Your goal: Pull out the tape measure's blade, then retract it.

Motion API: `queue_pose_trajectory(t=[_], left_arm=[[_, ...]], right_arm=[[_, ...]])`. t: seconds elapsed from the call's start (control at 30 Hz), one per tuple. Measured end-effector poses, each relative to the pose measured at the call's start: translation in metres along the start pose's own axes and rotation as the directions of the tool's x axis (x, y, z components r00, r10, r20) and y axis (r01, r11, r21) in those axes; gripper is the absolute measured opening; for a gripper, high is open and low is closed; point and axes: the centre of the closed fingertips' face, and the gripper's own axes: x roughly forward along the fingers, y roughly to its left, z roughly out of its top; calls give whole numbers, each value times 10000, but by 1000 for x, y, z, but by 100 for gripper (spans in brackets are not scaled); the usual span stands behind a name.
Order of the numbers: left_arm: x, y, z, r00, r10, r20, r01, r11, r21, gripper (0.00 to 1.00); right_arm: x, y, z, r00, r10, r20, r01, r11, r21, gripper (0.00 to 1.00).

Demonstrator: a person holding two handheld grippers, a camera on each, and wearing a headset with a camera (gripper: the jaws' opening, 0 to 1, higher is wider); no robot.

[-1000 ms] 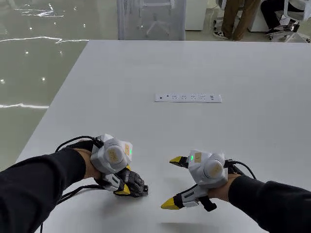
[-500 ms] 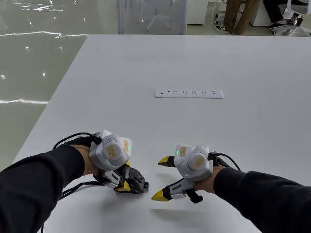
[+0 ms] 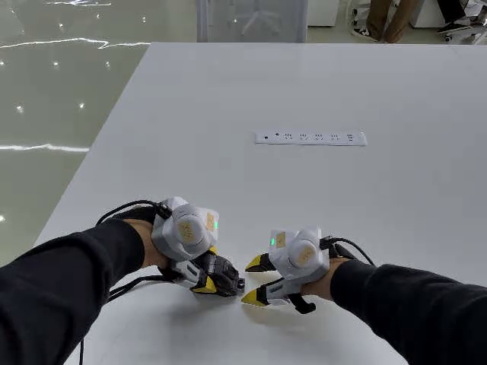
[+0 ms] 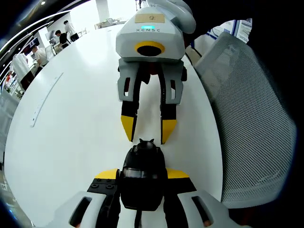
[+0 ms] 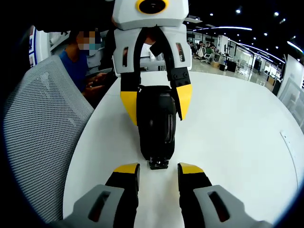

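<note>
White desk point(image 3: 304, 91), near edge: left tool point(image 3: 205, 286) clenches the black tape measure point(image 3: 222, 272); right tool point(image 3: 253, 280) is released, 2 yellow tips flanking the blade hook point(image 5: 158, 163), sharp in the right gripper view, blurred in the head view. Its long axis points at the right tool.

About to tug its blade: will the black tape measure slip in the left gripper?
Probably holds: the left gripper seems to clamp the tape measure across its flat sides. It looks rigid and glossy, so it might pivot. Its small end hook looks easy to miss.
</note>
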Motion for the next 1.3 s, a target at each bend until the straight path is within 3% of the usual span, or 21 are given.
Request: queue_pose_trajectory(t=[0.17,0.27,0.43,0.87,1.13,1.23,1.3], left_arm=[[0,0,0,10000,-18,19,18,10000,-76,31],[1,0,0,10000,-41,15,41,9999,-105,31],[1,0,0,10000,-47,18,48,9998,-171,31],[0,1,0,9997,24,262,-14,9992,-388,31],[0,1,0,9991,49,416,-25,9982,-595,32],[0,1,0,9990,65,433,-38,9981,-608,32],[0,1,0,9991,72,408,-46,9981,-618,32]], right_arm=[[6,2,0,9999,148,-83,-148,9999,-32,22],[7,0,-1,9999,-29,-167,27,9999,-109,13],[6,1,-1,9998,28,-197,-37,9990,-454,11],[-4,0,-10,9993,145,-335,-147,9999,-54,11],[1,-1,-9,9982,257,-550,-256,9997,31,13],[6,-1,-3,9992,201,-352,-189,9992,351,14],[8,-2,-2,9992,173,-350,-167,9997,176,13]])
